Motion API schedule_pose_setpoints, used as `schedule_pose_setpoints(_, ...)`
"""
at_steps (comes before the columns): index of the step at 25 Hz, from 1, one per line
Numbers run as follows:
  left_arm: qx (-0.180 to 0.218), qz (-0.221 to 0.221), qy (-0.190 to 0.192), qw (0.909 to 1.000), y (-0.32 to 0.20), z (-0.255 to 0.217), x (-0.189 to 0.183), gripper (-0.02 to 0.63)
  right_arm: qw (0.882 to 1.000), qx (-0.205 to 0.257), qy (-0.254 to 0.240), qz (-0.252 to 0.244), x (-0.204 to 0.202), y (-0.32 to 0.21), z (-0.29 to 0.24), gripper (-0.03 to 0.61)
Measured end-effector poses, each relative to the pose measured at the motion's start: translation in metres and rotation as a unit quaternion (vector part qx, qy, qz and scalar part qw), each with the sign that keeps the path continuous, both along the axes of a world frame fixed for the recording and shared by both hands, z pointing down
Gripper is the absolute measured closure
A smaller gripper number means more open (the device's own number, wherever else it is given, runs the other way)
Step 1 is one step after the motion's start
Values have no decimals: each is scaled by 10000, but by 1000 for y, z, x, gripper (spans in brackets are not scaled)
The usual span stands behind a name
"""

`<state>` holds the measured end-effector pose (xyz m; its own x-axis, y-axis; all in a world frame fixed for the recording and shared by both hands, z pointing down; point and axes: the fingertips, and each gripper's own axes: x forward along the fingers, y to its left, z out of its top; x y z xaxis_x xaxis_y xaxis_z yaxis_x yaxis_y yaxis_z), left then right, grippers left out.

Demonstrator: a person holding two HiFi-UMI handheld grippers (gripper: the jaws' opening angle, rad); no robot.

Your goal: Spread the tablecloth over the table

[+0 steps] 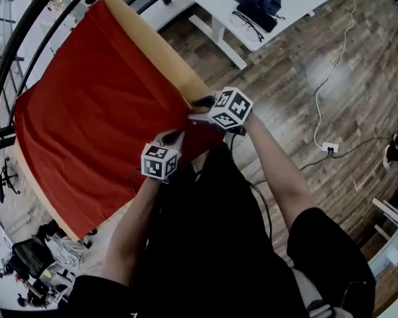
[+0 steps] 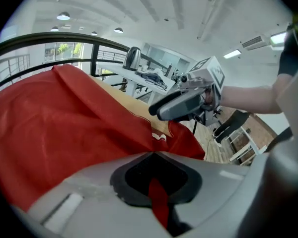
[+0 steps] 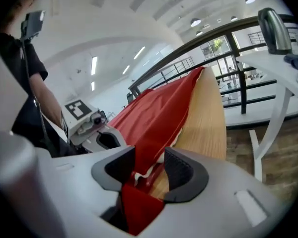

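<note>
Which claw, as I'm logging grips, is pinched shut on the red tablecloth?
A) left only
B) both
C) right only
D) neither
A: the left claw is closed on the tablecloth, while the right claw stands open, the cloth merely passing between its parted jaws.

We see a table (image 1: 156, 42) with a light wooden top, and a red tablecloth (image 1: 99, 118) lies directly on it, covering most of the top. In the head view a bare strip of wood runs along the table's right-hand long edge, just beside the cloth's hem, and a thinner band of wood shows along the lower left edge. The cloth does not lie flat: soft folds and ridges cross it. Its near end is gathered up and lifted off the wood, and there we can see a small white patch at the hem.
</note>
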<state>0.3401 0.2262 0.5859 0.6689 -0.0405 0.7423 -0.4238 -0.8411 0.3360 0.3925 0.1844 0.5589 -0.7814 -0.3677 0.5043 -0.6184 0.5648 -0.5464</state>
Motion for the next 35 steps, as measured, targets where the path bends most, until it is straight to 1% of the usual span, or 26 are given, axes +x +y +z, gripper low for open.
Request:
schedule_pose_setpoints(2,8,-229,-87,9997,-5,4,0,607,9997,-204,-130,-48,-2,-9,-1,390)
schedule_pose_setpoints(4,-12,-434,-137,9990,-5,7,-1,607,9977,-595,230,-245,-3,-6,12,391)
schedule_pose_setpoints(5,-10,-503,-146,9986,-5,8,-1,607,9956,-716,495,-351,-3,-4,19,419)
schedule_pose_setpoints(6,1,-548,-153,9984,-4,10,-1,607,9939,-752,695,-407,-3,-3,24,423)
schedule_pose_setpoints(7,20,-566,-164,9983,-5,11,-2,607,9937,-715,775,-389,-4,-4,26,437)
schedule_pose_setpoints(8,43,-564,-171,9983,-6,11,-2,607,9948,-645,723,-311,-6,-7,24,532)
schedule_pose_setpoints(9,65,-559,-164,9983,-7,10,-3,607,9965,-589,563,-212,-7,-10,20,558)
schedule_pose_setpoints(11,60,-673,-60,9977,-12,4,-4,606,9983,-560,180,-41,-6,-13,10,565)
schedule_pose_setpoints(12,4,-846,68,9964,-15,-2,-5,564,9985,-550,60,28,-3,-14,6,565)
schedule_pose_setpoints(13,-109,-1078,256,9938,-18,-10,-6,473,9985,-531,6,100,5,-15,2,566)
schedule_pose_setpoints(14,-264,-1306,471,9900,-20,-18,-6,401,9986,-504,26,186,18,-17,-2,566)
schedule_pose_setpoints(15,-407,-1461,646,9863,-23,-24,-5,363,9984,-467,135,298,36,-20,-7,566)
schedule_pose_setpoints(16,-483,-1503,713,9849,-25,-25,-4,356,9977,-419,328,422,58,-24,-11,566)
schedule_pose_setpoints(17,-481,-1444,642,9863,-26,-22,-6,356,9963,-369,572,522,79,-30,-13,566)
schedule_pose_setpoints(18,-428,-1328,454,9892,-26,-15,-13,356,9944,-325,841,557,97,-36,-15,566)
schedule_pose_setpoints(20,-256,-1090,-55,9937,-25,1,-32,353,9875,-256,1499,414,124,-47,-11,566)
schedule_pose_setpoints(21,-166,-1029,-236,9943,-26,4,-38,372,9805,-205,1933,279,138,-51,-8,566)
schedule_pose_setpoints(22,-104,-1028,-333,9941,-26,5,-39,385,9700,-108,2423,149,152,-55,-4,566)
schedule_pose_setpoints(24,-55,-1120,-376,9930,-26,3,-34,390,9430,202,3321,40,179,-61,5,569)
schedule_pose_setpoints(25,-37,-1152,-372,9926,-25,3,-30,396,9327,318,3593,70,188,-62,9,568)
schedule_pose_setpoints(26,-16,-1160,-368,9926,-24,4,-26,399,9292,355,3676,137,193,-59,14,565)
schedule_pose_setpoints(27,4,-1156,-369,9926,-24,5,-23,399,9333,343,3568,239,193,-56,17,553)
schedule_pose_setpoints(29,34,-1166,-379,9925,-26,7,-22,400,9518,385,3009,463,176,-54,17,552)
schedule_pose_setpoints(32,15,-1332,-314,9906,-26,7,-26,402,9737,731,2043,690,127,-61,10,558)
schedule_pose_setpoints(33,49,-1413,-229,9897,-28,2,-27,409,9780,851,1738,778,110,-67,6,558)
schedule_pose_setpoints(35,251,-1520,-41,9881,-47,-13,-26,436,9818,1056,1280,929,83,-90,-5,565)
